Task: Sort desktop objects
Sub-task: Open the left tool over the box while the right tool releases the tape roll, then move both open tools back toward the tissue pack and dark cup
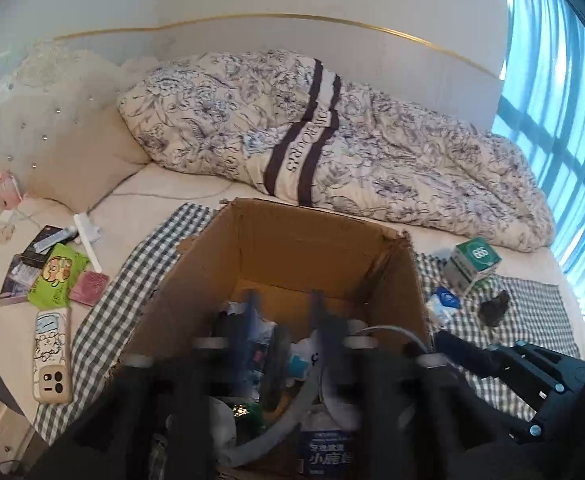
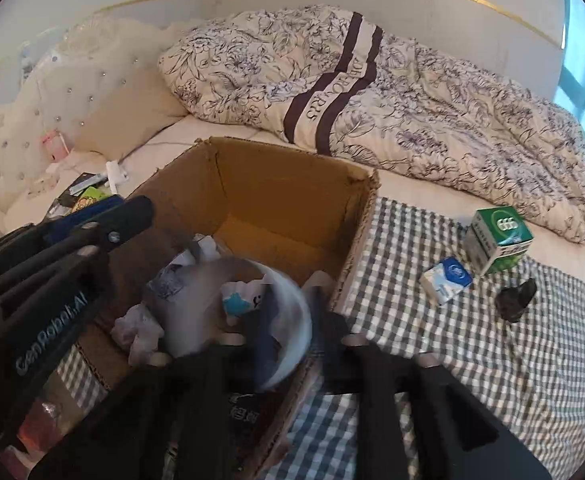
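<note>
1. While my right gripper [image 2: 296, 332] hangs over the cardboard box [image 2: 292, 200] with a blurred pale curved thing [image 2: 292, 300] between its fingers, I cannot tell if it grips.
2. I release low inside.
3. My left gripper [image 1: 282, 320], parted and empty, stays out of its way.

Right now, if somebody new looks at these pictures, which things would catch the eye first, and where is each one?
First, the open cardboard box in the middle, standing on a checked cloth on the bed and partly filled with wrappers and packets. Behind it a flowered quilt lies bunched along the wall. To the box's right a green carton stands on the cloth, and to its left a phone lies face down.
</note>
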`<state>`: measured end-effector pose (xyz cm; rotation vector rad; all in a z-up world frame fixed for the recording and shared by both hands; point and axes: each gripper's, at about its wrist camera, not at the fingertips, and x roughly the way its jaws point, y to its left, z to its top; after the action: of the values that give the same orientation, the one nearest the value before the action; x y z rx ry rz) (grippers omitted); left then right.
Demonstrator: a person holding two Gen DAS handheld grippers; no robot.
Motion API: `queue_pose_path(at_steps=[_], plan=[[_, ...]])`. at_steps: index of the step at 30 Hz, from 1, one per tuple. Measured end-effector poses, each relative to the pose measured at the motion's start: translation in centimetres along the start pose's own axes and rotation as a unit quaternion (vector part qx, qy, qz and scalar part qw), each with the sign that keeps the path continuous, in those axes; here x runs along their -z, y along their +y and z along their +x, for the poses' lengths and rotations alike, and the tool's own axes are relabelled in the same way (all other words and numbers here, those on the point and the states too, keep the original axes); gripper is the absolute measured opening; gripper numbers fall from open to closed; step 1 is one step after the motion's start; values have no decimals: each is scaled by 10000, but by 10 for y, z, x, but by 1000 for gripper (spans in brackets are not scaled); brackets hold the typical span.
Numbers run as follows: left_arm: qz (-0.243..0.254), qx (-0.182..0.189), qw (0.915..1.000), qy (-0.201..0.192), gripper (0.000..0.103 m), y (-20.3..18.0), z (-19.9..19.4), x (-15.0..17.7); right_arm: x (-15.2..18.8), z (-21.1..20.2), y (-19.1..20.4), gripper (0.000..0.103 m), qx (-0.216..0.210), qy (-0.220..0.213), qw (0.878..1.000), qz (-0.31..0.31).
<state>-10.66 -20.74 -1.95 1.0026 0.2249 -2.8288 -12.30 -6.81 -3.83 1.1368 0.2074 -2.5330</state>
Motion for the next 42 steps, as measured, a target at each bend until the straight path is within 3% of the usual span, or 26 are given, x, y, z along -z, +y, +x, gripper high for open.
queue_pose_path(at_steps=[1,2,10,17,21,24,30,34,42], plan=[[-56,-20,10000,-47,84,1,-1,0,0,1,0,65,51,-31,10000,16],[-129,-37,9998,-143,88,1,-3,0,1,-1,0,67,132,-137,9998,23],[-162,-110,9998,-54,88,-9,-3,2,6,-20,-17,67,230,-450,9987,55],[-100,76,9998,-139,94,-37,-25,14,30,-51,-76,67,426,-560,9950,705],[75,270,9994,-204,94,-68,-42,24,47,-72,-117,68,584,-564,9894,1204],[218,347,9989,-233,102,-91,-51,30,61,-91,-138,69,704,-657,9852,1415],[519,552,9967,-280,103,-139,-63,45,90,-120,-171,74,902,-763,9783,1701],[633,541,9963,-233,103,-166,-62,54,108,-133,-194,87,1018,-797,9730,1913],[1001,525,9936,49,103,-209,-41,70,128,-136,-237,90,1157,-767,9629,2316]])
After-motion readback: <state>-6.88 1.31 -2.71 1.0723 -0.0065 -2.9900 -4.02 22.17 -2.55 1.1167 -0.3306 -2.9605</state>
